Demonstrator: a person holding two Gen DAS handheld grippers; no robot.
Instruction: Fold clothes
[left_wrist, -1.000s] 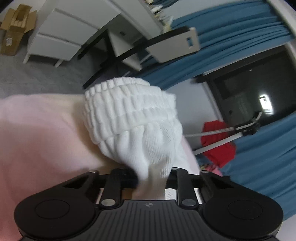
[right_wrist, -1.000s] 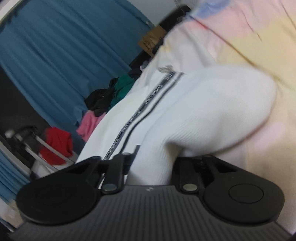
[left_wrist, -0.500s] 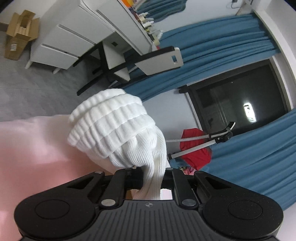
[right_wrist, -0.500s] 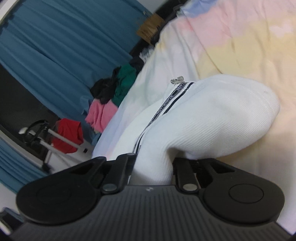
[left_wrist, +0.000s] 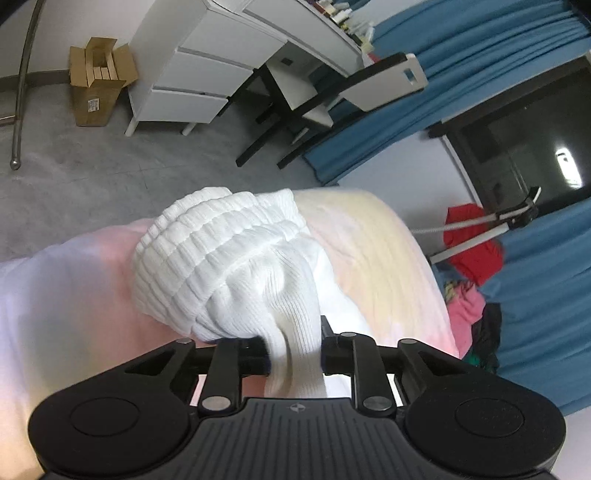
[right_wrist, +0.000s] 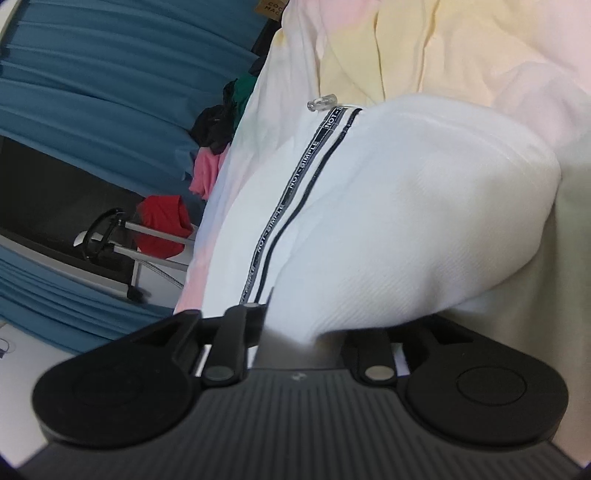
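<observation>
Jaws of both grippers, left gripper (left_wrist: 293, 349) and right gripper (right_wrist: 295, 332), clamp white garment (right_wrist: 406, 221).

Right tongs (right_wrist: 295, 332) pinch white striped garment (right_wrist: 406, 221) over pastel bedding (right_wrist: 461, 48).

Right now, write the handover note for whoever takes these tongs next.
Left tongs: shut on the ribbed elastic end of the white knit garment, bunched up.
Right tongs: shut on the same garment's smooth white fabric with the black lettered stripe.
The garment lies over the pastel pink-and-yellow bedsheet.
Done: both ends gripped.
Left: no finished fold shows; bring the ends together, lay flat, release.
</observation>
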